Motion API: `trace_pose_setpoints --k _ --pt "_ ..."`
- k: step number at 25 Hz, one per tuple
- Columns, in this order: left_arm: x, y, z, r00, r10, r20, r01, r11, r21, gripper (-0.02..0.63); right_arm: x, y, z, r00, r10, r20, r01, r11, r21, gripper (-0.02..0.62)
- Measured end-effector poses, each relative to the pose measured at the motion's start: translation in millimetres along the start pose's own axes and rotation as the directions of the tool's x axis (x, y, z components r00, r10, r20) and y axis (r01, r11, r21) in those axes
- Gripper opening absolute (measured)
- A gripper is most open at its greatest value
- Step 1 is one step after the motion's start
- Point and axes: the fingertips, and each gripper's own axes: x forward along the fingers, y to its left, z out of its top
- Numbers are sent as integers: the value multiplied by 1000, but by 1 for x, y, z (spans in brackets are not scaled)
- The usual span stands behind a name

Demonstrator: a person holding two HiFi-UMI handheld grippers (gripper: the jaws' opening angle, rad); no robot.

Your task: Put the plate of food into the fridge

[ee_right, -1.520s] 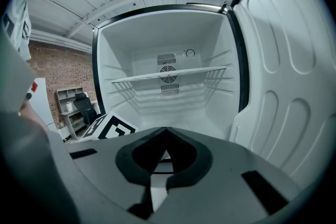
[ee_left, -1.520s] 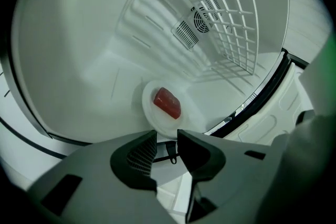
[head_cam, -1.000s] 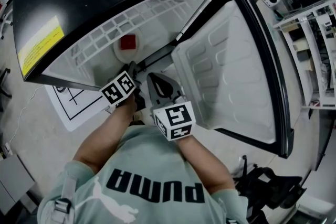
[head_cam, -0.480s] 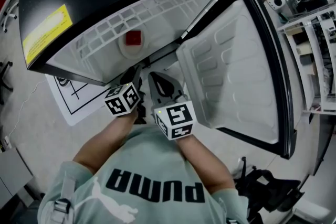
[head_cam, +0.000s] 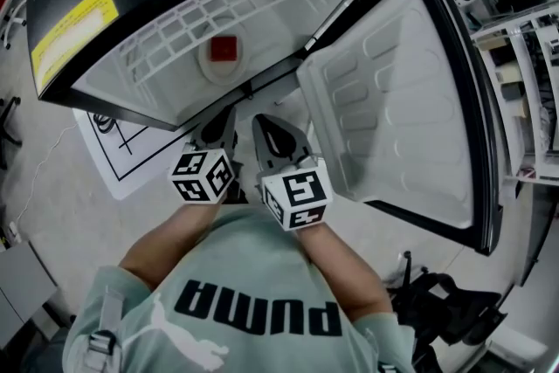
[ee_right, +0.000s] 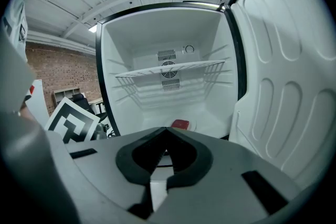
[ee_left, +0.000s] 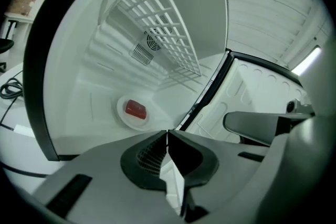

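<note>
A white plate (head_cam: pixel 223 57) with a red block of food (head_cam: pixel 224 48) rests on the floor of the open fridge (head_cam: pixel 157 92), under the wire shelf (head_cam: pixel 253 0). My left gripper (head_cam: pixel 225 114) hovers just outside the fridge's front edge, well short of the plate (ee_left: pixel 131 113). Its jaws (ee_left: pixel 167 135) are closing and meet at the tips with nothing between them. My right gripper (head_cam: pixel 262 123) hangs beside it, shut and empty (ee_right: pixel 167 131). Over its jaws I see the red food (ee_right: pixel 180 124).
The fridge door (head_cam: pixel 393 100) stands wide open on the right, its moulded inner side facing me. A white sheet with black lines (head_cam: pixel 122 157) lies on the floor at the left. Shelving and equipment (head_cam: pixel 515 31) stand at the far right.
The left gripper has drawn back from the plate towards the person and its jaws have come together. The plate stays on the fridge floor. The right gripper has barely moved.
</note>
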Motion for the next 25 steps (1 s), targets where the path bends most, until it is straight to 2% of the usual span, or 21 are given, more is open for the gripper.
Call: trace_pose_setpoints --k 8,17,25 --pt "-32 -20 2 997 -68 23 65 992 109 6 -13 10 -10 1000 -20 20 20 1000 3 5" --pt "-84 -54 -1 994 -67 81 50 979 199 6 -53 26 -13 995 21 100 -21 1000 -2 5" --pt "-141 -104 -17 986 -61 152 23 970 242 6 -120 41 -17 987 61 151 -57 998 -27 4"
